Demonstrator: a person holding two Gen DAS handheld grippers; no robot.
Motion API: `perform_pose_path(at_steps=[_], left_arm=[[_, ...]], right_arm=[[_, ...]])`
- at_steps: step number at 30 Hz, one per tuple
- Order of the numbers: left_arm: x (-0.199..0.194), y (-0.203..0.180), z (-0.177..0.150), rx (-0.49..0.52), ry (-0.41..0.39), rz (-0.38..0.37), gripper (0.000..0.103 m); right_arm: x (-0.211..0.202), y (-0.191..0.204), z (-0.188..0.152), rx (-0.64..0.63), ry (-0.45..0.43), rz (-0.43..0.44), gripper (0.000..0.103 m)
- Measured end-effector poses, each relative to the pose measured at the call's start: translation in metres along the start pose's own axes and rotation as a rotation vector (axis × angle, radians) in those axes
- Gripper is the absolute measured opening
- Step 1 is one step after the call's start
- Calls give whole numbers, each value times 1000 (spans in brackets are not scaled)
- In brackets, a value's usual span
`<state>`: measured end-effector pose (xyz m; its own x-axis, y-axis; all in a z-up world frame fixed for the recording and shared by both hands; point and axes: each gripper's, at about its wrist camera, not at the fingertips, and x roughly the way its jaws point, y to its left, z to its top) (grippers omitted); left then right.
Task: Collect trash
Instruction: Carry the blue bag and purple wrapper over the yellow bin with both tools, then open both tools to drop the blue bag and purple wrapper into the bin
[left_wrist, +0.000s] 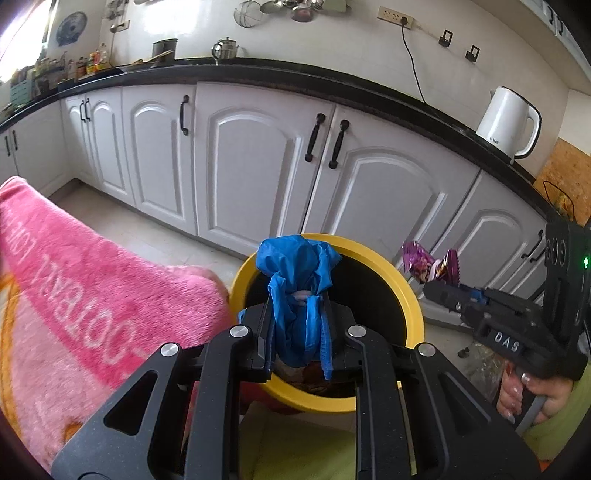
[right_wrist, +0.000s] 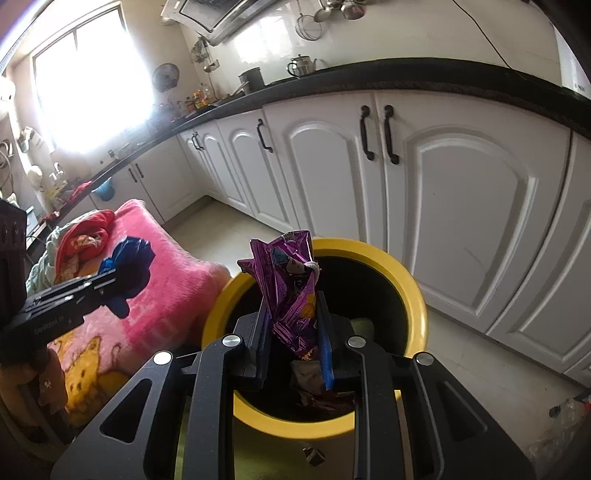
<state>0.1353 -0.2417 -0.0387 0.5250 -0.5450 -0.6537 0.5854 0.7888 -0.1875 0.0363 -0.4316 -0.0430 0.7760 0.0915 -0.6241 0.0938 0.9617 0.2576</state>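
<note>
- Both tongs are loaded: my left gripper (left_wrist: 301, 328) is pinched on a crumpled blue plastic bag (left_wrist: 299, 280), its fingers pressed against the bundle on both sides.
- That blue bag stands up between the fingers and hangs right over the near rim of the yellow bin (left_wrist: 402, 291), its top covering the far rim in my left view.
- My right gripper (right_wrist: 293, 328) is clamped on a purple snack wrapper (right_wrist: 291, 291), crinkled and shiny, with a scrap of white at its top edge.
- From the right view the wrapper sits above the bin's dark mouth, and the yellow rim (right_wrist: 413, 295) curves around behind it.
- Down inside the bin I see other rubbish already lying at the bottom, a pale green piece among it.
- Off to my left lies a pink blanket (left_wrist: 92, 280) with white lettering, touching or nearly touching the bin's side; I cannot tell which.
- Across in the left view I spot my right hand (left_wrist: 532, 391) wrapped around the handle of the other tool, the purple wrapper showing just past the bin's right edge.
- White cupboard doors (right_wrist: 461, 206) with black handles run behind the bin, under a black counter (left_wrist: 295, 79).
- On that counter's right end stands a white kettle (left_wrist: 508, 122).
</note>
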Motion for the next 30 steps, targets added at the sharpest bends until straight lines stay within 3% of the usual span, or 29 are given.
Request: perform_pose_path(at_steps=[7,30], left_arm=[[21,-5,4,0,23,-12,13],[88,-9,5,25,149,-23,13]], right_arm=[[5,-10,-12,9,16,-21,21],[45,-8,-34,18,142,27,21]])
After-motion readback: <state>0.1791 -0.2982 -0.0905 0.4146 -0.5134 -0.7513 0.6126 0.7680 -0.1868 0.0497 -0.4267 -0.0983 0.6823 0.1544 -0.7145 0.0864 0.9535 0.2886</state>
